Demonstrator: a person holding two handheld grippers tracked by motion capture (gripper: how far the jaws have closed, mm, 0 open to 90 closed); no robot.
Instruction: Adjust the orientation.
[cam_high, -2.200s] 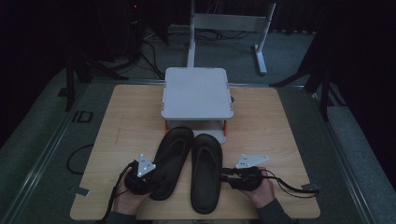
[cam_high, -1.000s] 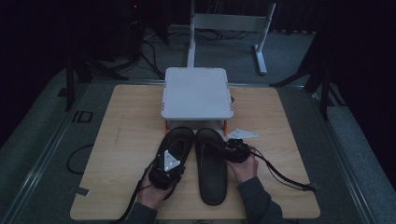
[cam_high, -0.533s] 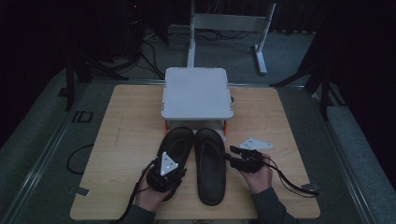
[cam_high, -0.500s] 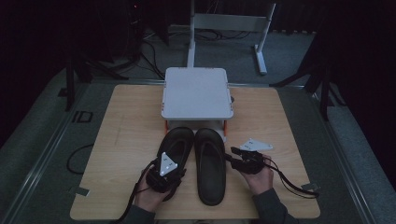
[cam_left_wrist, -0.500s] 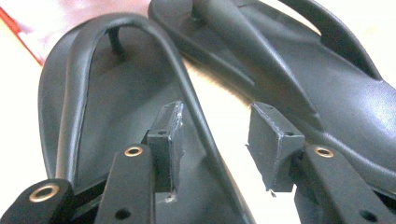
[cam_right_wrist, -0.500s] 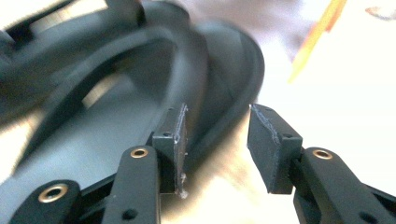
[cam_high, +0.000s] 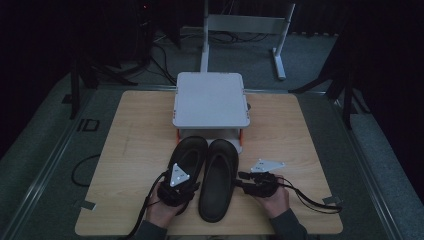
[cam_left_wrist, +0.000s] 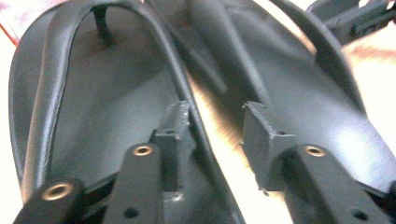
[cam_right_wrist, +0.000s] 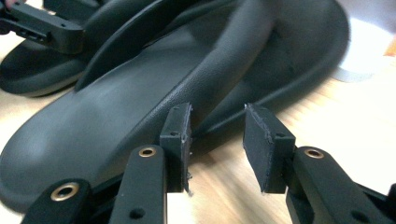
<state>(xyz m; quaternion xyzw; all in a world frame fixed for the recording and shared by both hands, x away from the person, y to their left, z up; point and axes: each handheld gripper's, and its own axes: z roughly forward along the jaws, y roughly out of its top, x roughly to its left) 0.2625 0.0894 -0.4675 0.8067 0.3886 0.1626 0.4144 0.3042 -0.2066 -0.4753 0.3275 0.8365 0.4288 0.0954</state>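
**Grippers flank a pair of sandals on the table**

Left gripper sits over the heel end of the left sandal. In the left gripper view its jaws stand apart astride that sandal's inner rim and strap, with wood showing in the gap; whether a pad presses on the rubber cannot be told from here. Right gripper lies just off the right sandal, at about 3 o'clock from its heel half, pointing toward 9 o'clock. Its jaws have just been closing a little, yet they are parted, with only bare table between them (the sandal's edge lies just past the left pad in the right gripper view).

Both sandals lie side by side, long axes running from 6 to 12 o'clock, toes against the foot of the white stand at the far middle of the table.

What matters for the next move is that the right sandal's outer edge faces the right gripper broadside, so a short level push toward 9 o'clock would likely bring the jaws onto that rim. The left hand is already at its own sandal and looks the readier of the two.
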